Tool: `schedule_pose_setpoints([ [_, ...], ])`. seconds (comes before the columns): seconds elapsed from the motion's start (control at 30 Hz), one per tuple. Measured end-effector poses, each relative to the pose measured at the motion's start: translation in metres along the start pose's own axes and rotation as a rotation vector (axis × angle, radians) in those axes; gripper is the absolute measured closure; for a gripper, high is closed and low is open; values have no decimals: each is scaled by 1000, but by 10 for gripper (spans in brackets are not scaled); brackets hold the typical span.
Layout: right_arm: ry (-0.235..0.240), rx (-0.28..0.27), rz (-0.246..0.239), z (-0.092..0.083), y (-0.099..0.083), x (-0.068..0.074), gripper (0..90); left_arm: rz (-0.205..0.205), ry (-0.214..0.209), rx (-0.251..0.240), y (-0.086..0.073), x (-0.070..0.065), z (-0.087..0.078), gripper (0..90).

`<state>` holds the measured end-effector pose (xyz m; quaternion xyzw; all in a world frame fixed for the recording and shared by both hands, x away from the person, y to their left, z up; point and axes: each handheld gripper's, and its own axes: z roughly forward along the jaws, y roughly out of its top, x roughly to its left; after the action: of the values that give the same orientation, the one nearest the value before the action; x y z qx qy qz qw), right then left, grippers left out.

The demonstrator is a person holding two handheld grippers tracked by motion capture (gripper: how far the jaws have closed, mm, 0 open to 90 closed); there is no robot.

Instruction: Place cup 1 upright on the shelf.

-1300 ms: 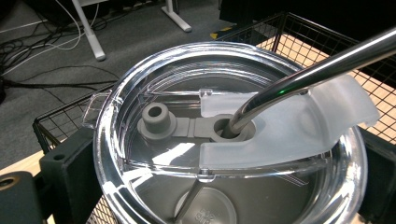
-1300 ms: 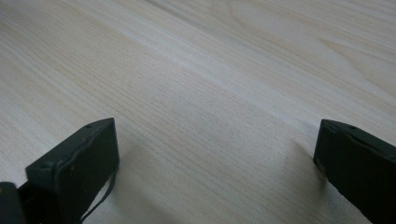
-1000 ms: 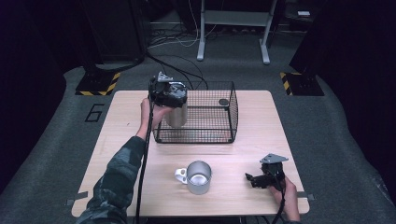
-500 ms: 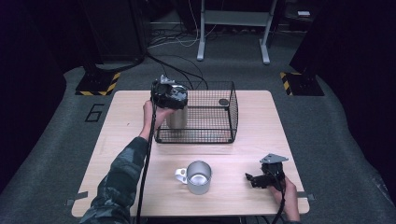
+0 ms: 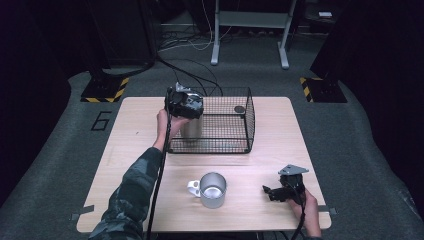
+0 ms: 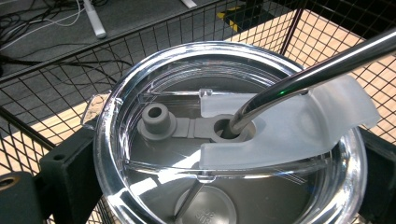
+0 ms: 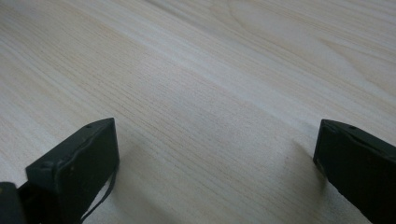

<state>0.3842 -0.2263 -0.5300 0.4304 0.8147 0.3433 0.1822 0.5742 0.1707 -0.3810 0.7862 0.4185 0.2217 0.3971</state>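
Little has shifted since a second ago: the left gripper [image 5: 184,102] with its tumbler has drifted slightly rightward and lower at the basket's near-left corner, while the right gripper has stayed put.

Nearest the person, the right gripper [image 5: 274,192] rests on the wooden surface [image 5: 135,145] at the near right, its jaws spread wide with only bare wood between them in its own view. Just left of it, well apart, a steel mug [image 5: 212,189] stands upright with its handle toward the left.

Farther out, the left gripper is clamped on a steel tumbler [image 5: 191,127], jaws on either side of it just below the clear lid [image 6: 229,140]. A metal straw [image 6: 308,77] runs up through the lid's opening and leans off toward the upper right in the left gripper view. The tumbler is upright, its long axis vertical, inside the black wire basket [image 5: 235,145] at the near-left corner, close to the wires. Whether its base touches the basket floor cannot be told.

Judging from this, the tumbler is being set down in the basket; the remaining move is straight down along its axis, and the left hand [image 5: 167,122] alone is placed to finish it.
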Motion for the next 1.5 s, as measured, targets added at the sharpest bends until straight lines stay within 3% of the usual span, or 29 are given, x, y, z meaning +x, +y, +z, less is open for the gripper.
schedule_pose_setpoints([
  [0.6, -1, 0, 1, 0, 0, 0, 0, 17, 3, 43, -5, -5, 11, 38],
  [0.93, 0, 1, 0, 0, 0, 0, 0, -1, 3, 34, -8, -6, 11, 37],
  [1.1, -1, 1, 4, 0, 0, 0, 0, 34, 6, 66, -10, -10, 6, 36],
  [1.27, -1, 0, 3, 0, 0, 0, 0, -5, -2, 53, -14, -6, 5, 35],
  [1.5, 0, 0, 2, 0, 0, 0, 0, 1, -7, 57, -14, -4, 4, 34],
])
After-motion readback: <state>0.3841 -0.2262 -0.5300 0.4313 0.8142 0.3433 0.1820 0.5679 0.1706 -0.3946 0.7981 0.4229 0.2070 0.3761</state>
